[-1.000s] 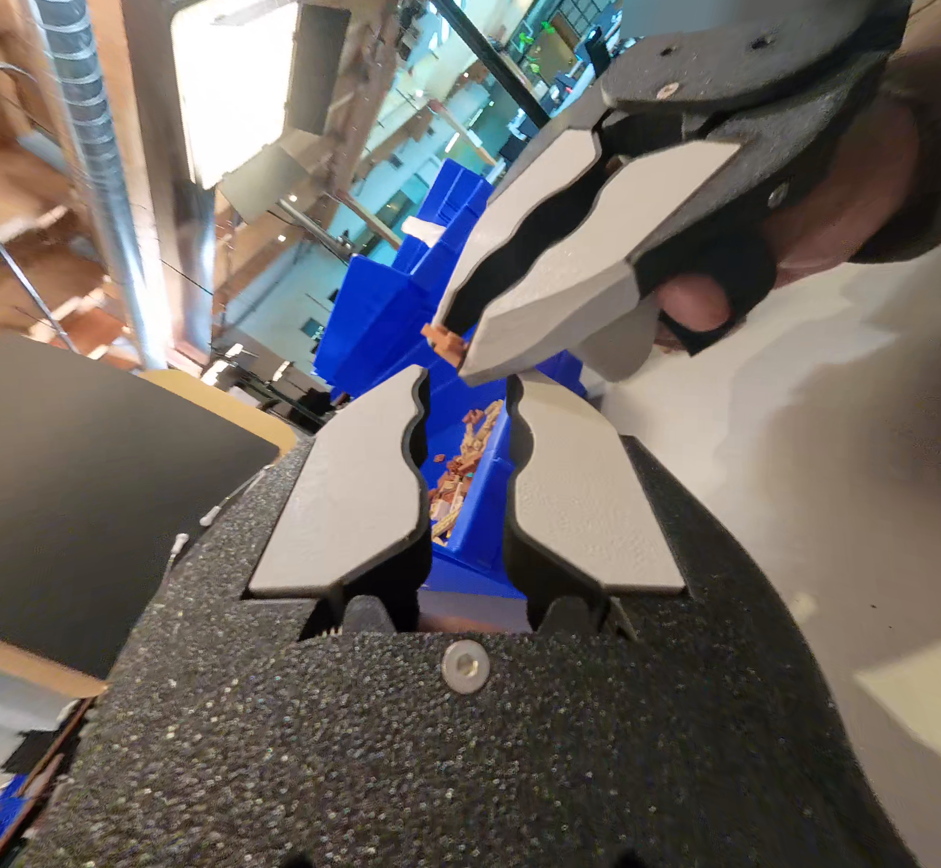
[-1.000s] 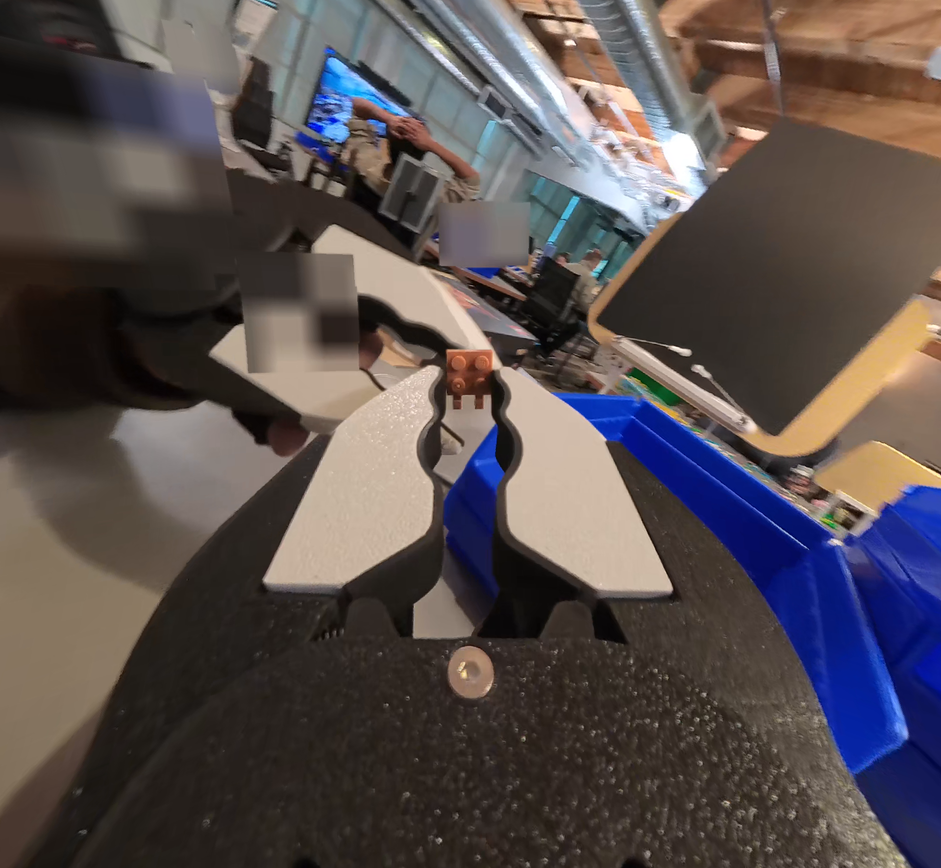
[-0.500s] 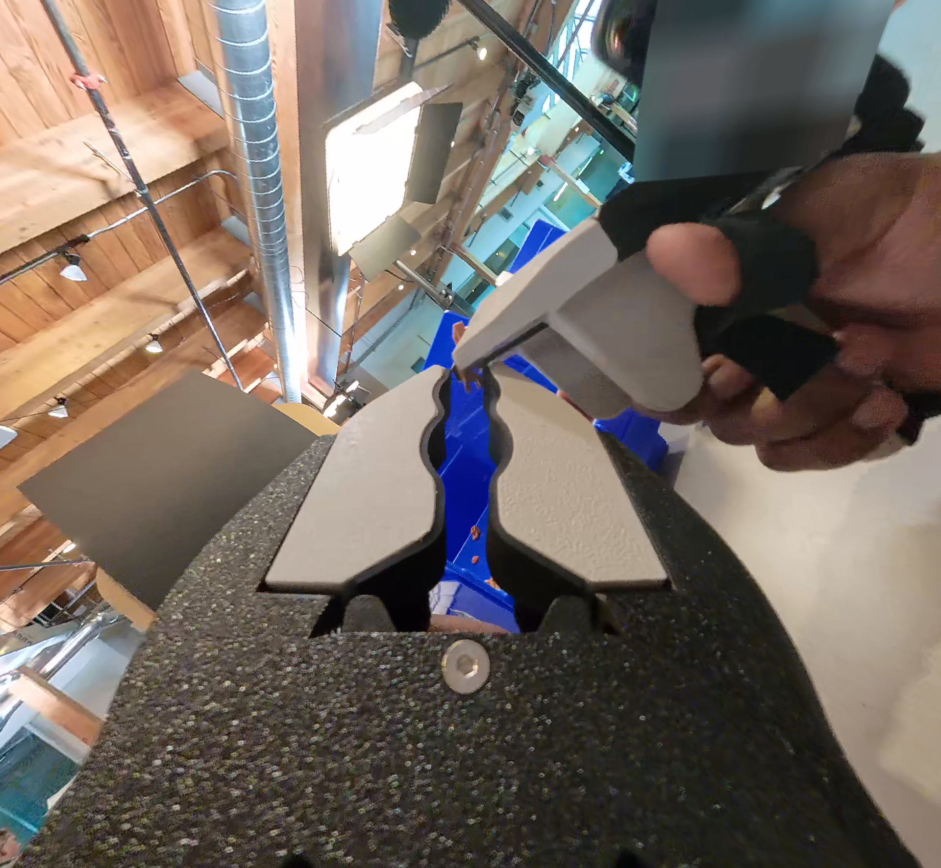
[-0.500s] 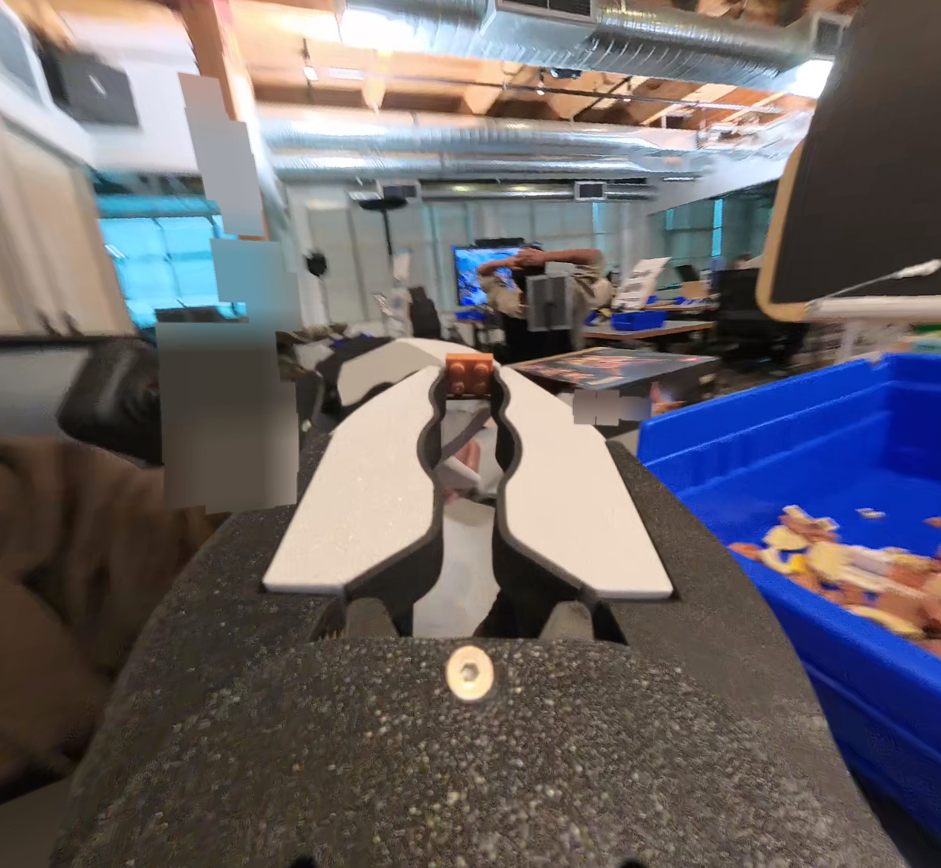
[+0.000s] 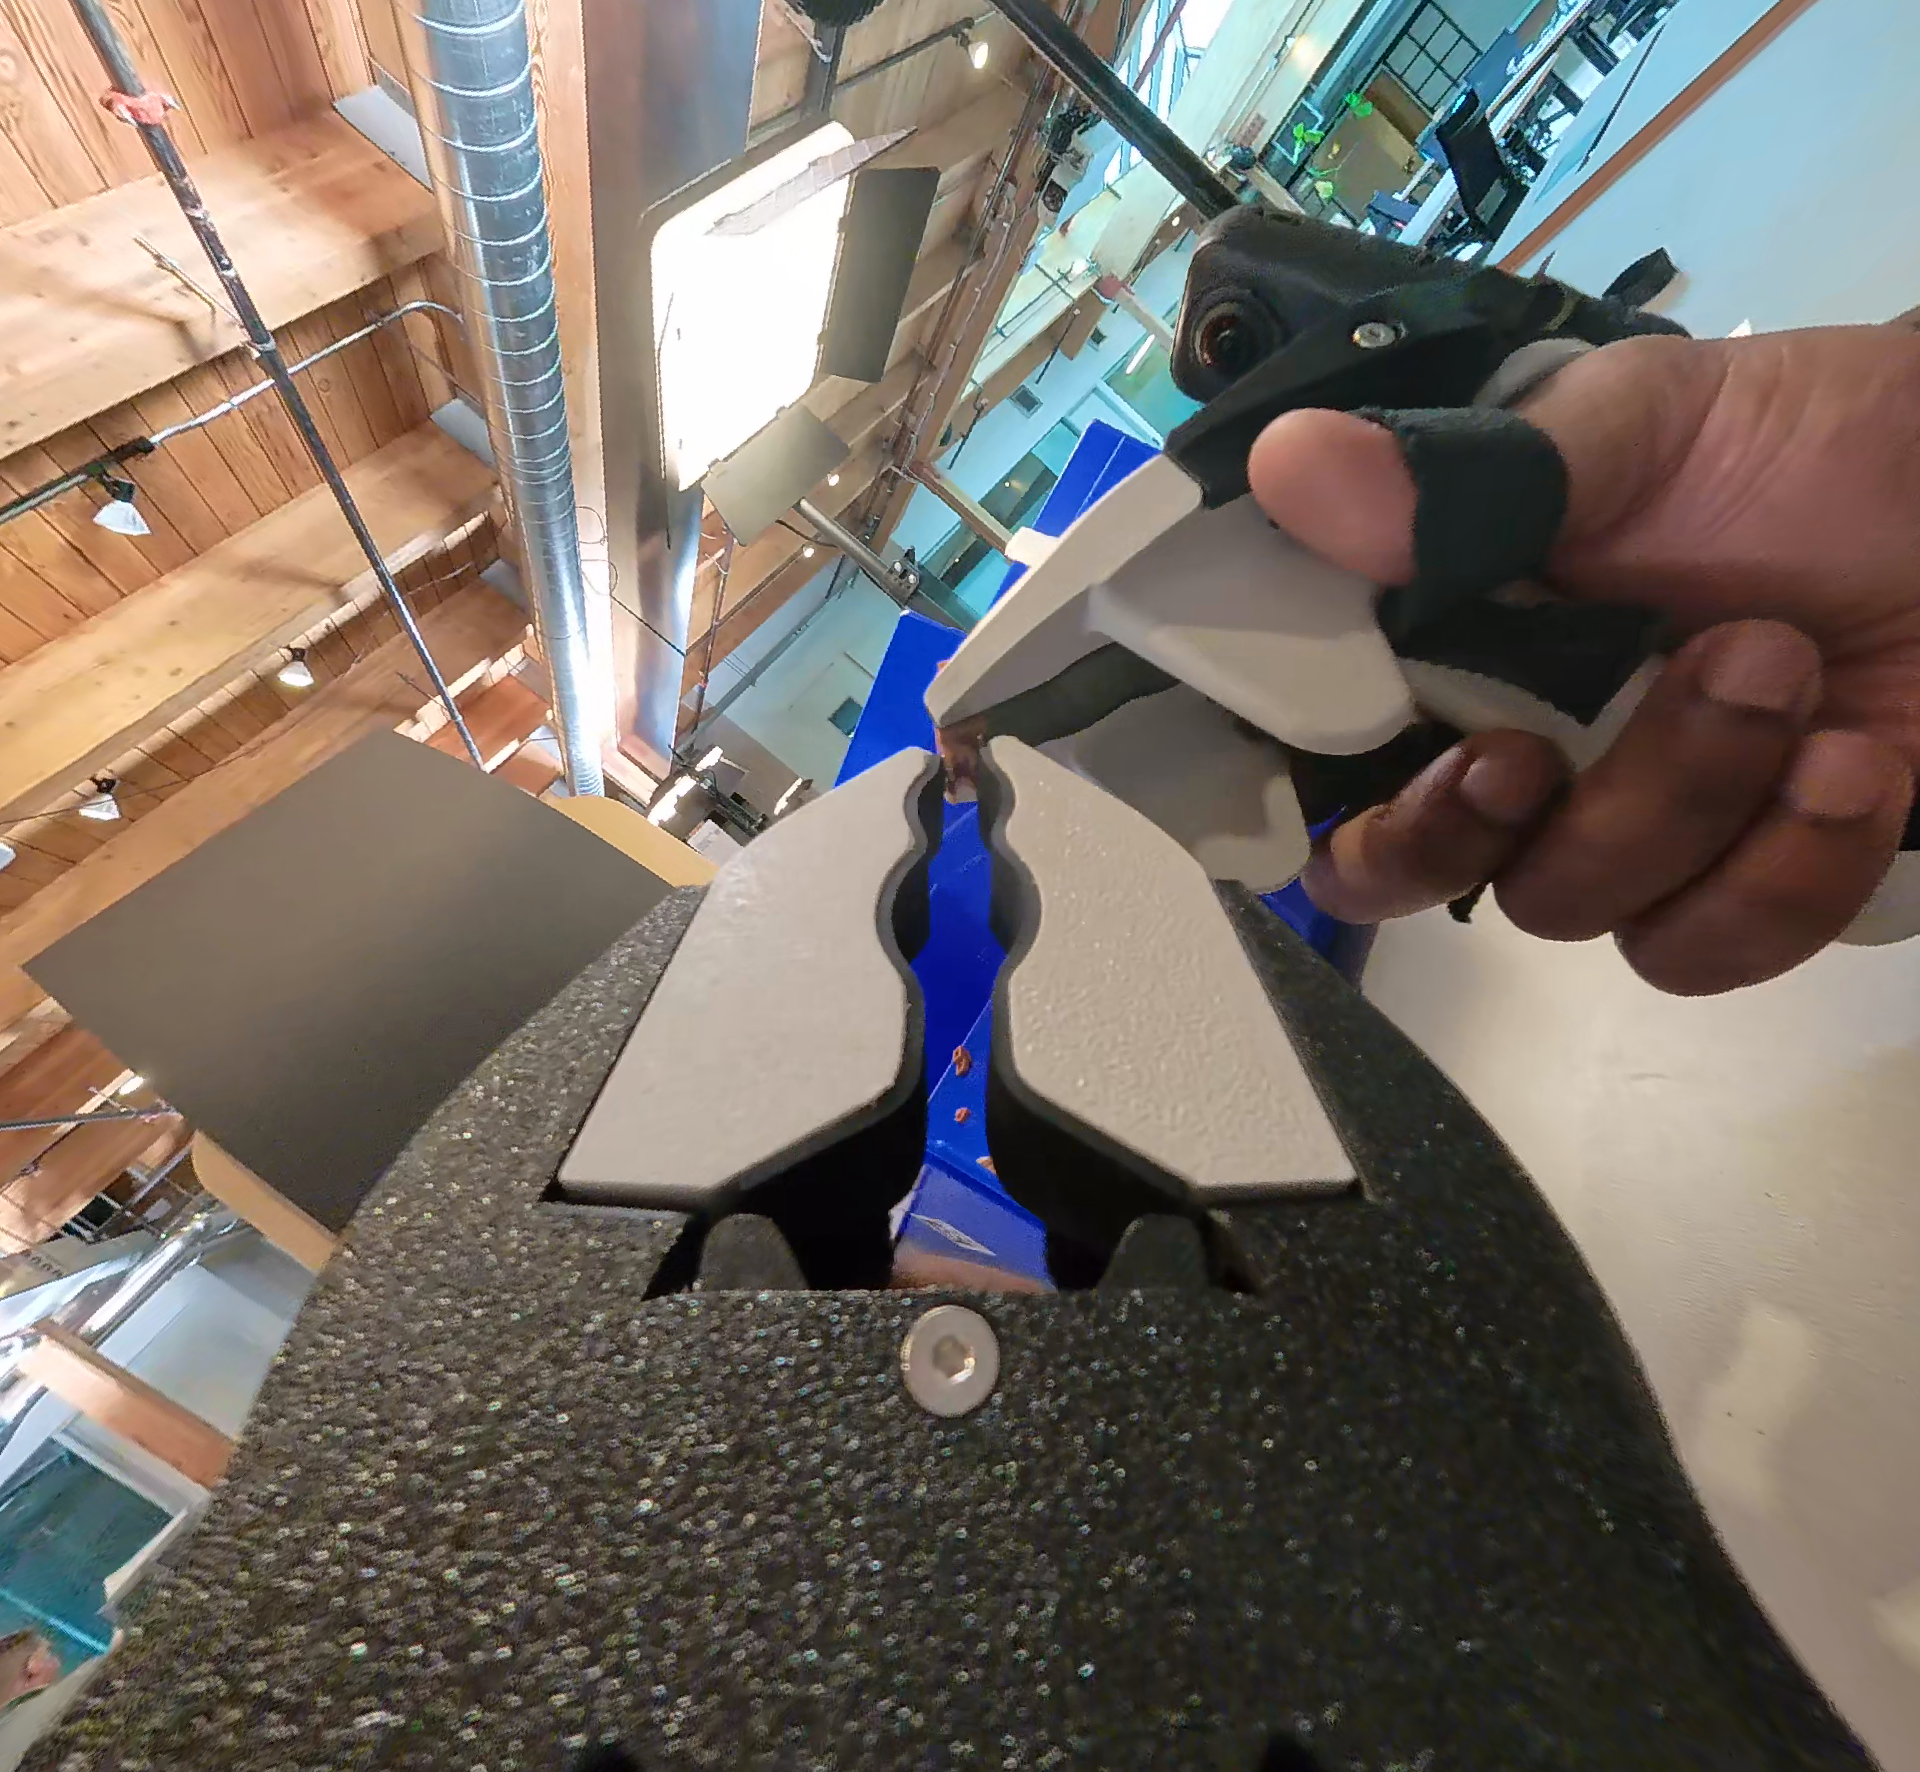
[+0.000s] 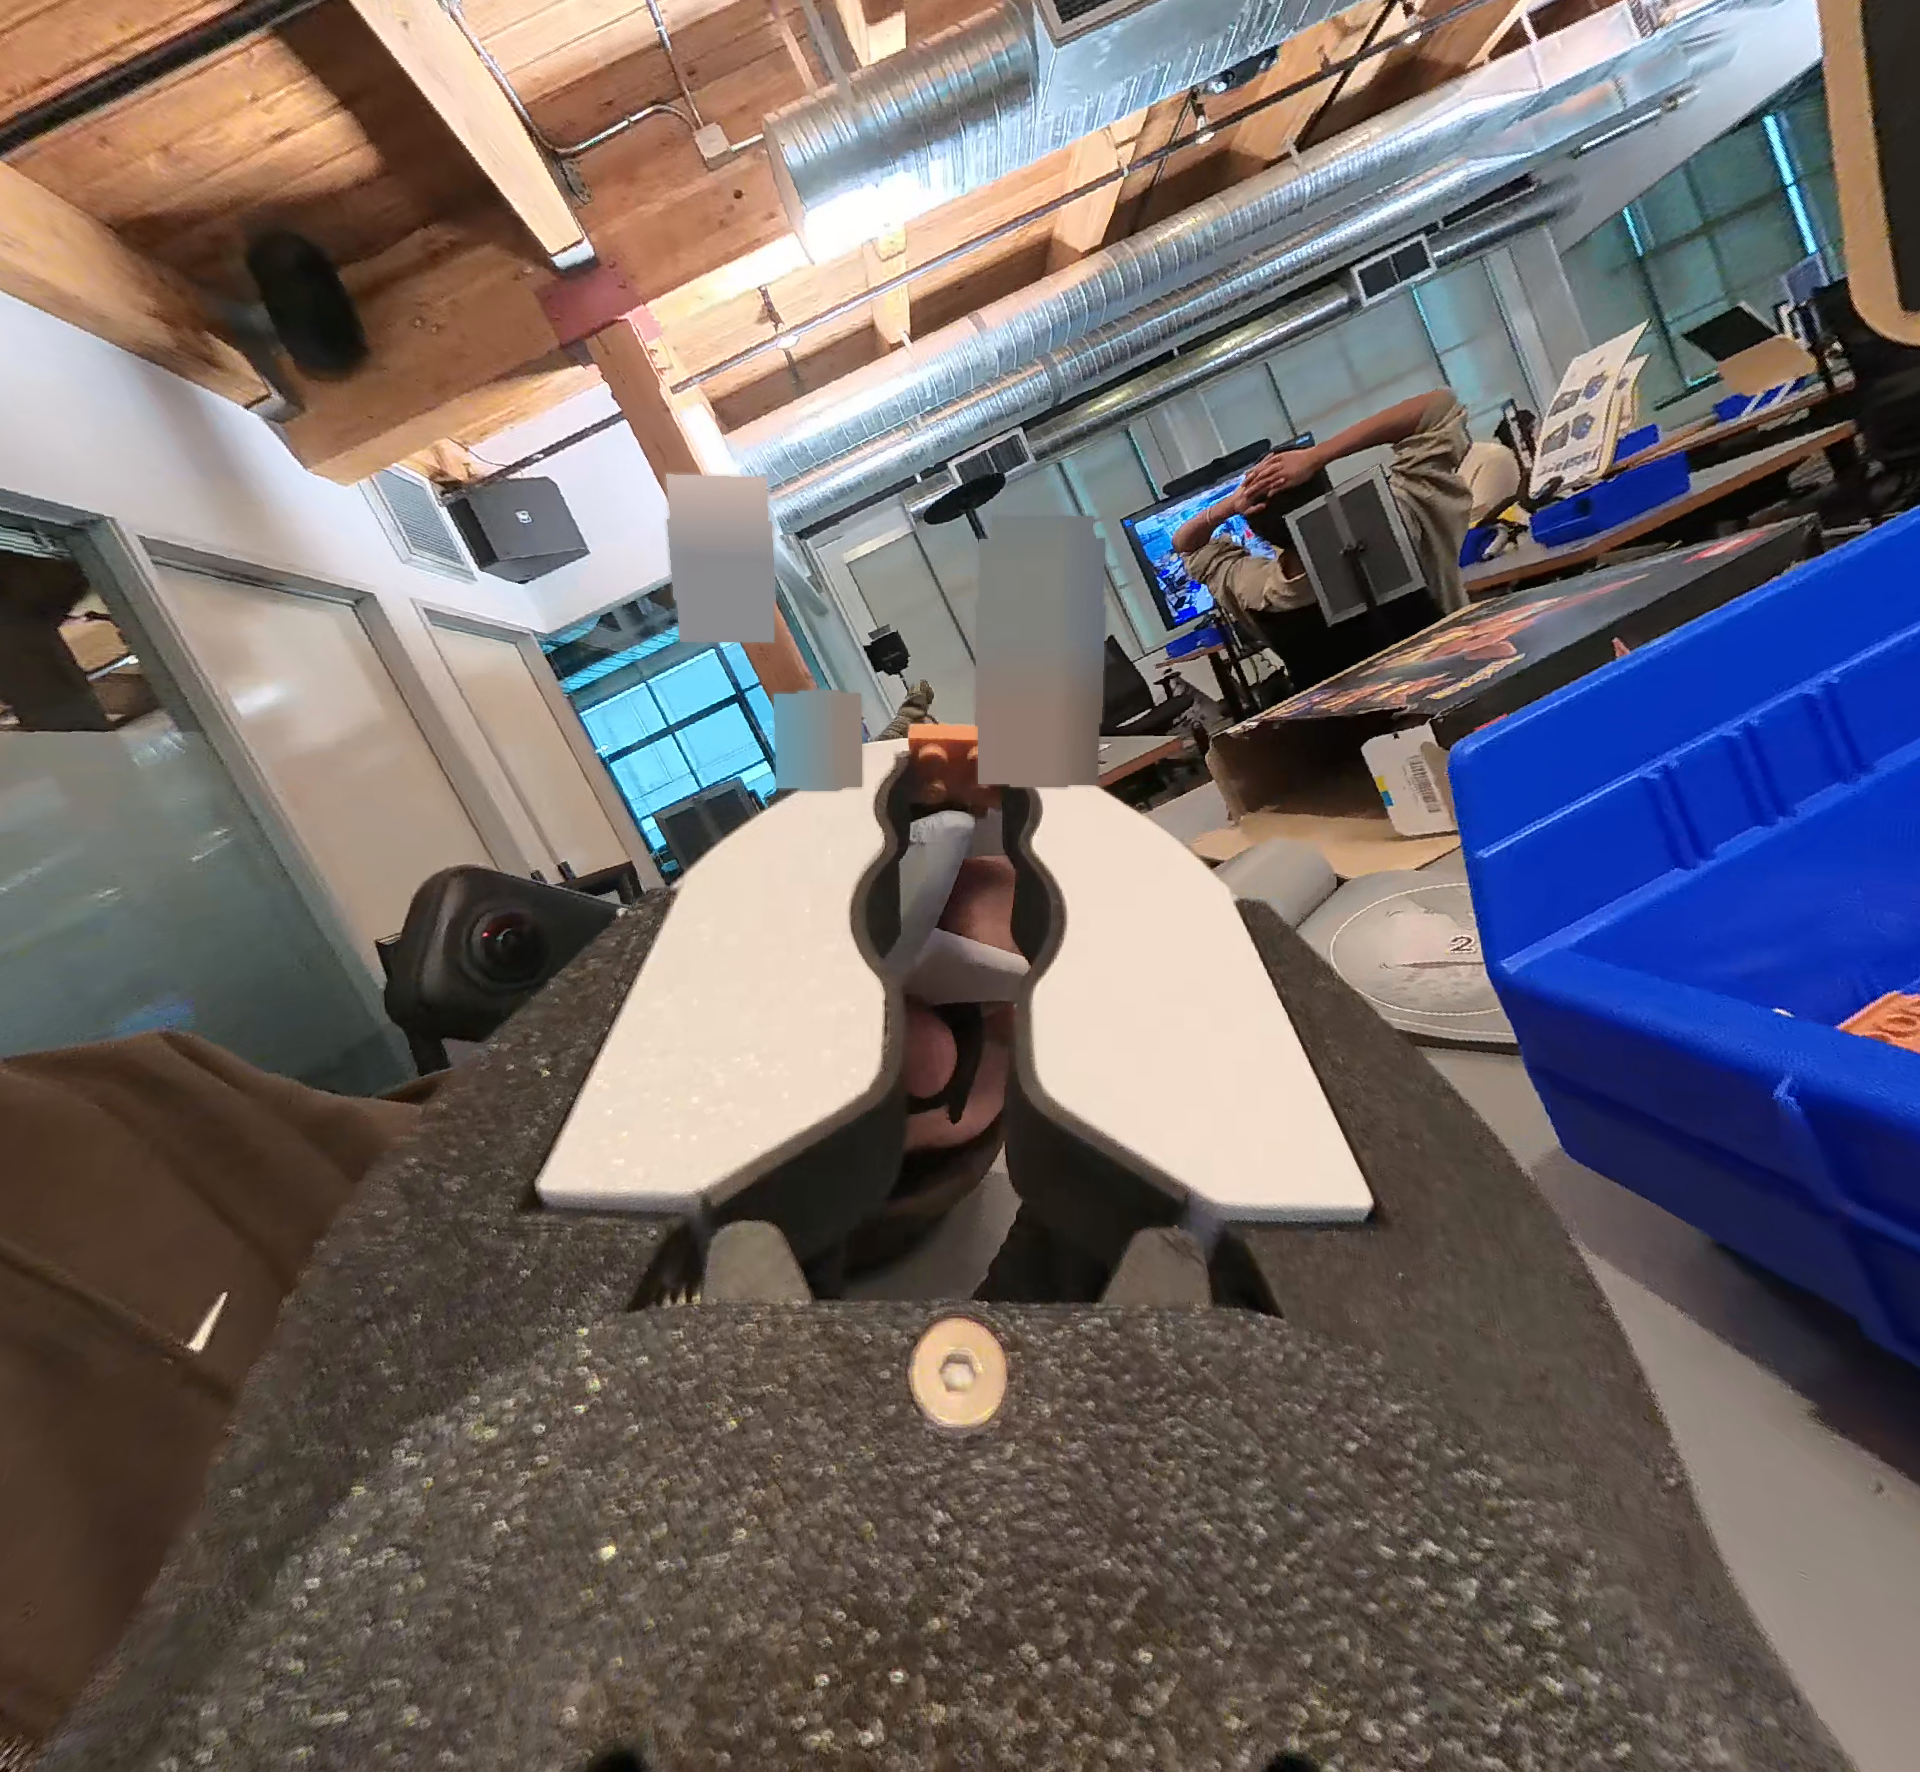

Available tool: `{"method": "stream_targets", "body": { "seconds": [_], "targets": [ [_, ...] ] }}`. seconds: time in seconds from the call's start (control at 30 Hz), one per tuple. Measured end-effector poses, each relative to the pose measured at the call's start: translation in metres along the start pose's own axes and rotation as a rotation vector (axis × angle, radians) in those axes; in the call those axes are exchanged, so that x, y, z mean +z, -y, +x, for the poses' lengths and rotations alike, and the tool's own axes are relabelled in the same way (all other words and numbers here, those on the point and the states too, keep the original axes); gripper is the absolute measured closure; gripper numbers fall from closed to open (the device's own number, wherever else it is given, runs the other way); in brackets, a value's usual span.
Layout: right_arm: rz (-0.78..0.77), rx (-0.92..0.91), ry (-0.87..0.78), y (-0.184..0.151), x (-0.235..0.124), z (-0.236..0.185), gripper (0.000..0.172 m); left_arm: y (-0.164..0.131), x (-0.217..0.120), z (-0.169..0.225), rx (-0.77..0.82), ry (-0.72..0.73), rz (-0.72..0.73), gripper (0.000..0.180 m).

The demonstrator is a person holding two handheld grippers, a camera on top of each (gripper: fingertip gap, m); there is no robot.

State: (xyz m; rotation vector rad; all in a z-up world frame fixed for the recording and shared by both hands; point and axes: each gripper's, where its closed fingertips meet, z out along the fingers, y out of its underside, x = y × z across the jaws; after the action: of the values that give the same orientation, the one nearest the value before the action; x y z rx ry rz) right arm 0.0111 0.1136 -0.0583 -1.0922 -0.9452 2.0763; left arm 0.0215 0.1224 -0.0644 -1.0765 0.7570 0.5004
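In the left wrist view my left gripper (image 5: 961, 768) points up, its jaws nearly together on a small brown brick (image 5: 958, 754) at the fingertips. My right gripper (image 5: 951, 723) comes in from the right in a person's hand (image 5: 1662, 642), and its tip meets the same brick. In the right wrist view my right gripper (image 6: 943, 784) is shut on the orange-brown studded brick (image 6: 940, 754), which sticks out past the tips. A grey finger (image 6: 930, 865) of the left gripper shows just under the brick, between my right jaws.
A blue bin (image 6: 1662, 891) with brown pieces stands at the right, also seen behind the fingers (image 5: 894, 714). An open cardboard box (image 6: 1351, 787) and a grey round disc (image 6: 1423, 953) lie on the table beyond. A black panel (image 5: 312, 943) is at the left and the white tabletop (image 5: 1662, 1203) at the right. The grippers are tip to tip, or close to it.
Both grippers tilted upward and came together. My left jaws narrowed from wide open onto the brick that the right gripper kept holding.
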Motion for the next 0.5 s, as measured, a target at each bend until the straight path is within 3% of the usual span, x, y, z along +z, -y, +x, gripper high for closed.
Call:
{"method": "stream_targets", "body": {
  "seconds": [0.3,0.4,0.5],
  "targets": [
    [0.042,-0.075,-0.019,0.023,-0.009,0.0,0.154,-0.003,0.001,-0.001,-0.092,-0.043,-0.024,0.175],
    [-0.008,-0.263,-0.059,0.034,-0.016,-0.002,0.154,-0.005,0.001,-0.001,-0.107,-0.069,-0.033,0.175],
    [-0.224,-0.669,-0.185,0.026,-0.027,0.009,0.154,-0.005,0.0,0.003,-0.115,-0.137,-0.032,0.175]
  ]
}}
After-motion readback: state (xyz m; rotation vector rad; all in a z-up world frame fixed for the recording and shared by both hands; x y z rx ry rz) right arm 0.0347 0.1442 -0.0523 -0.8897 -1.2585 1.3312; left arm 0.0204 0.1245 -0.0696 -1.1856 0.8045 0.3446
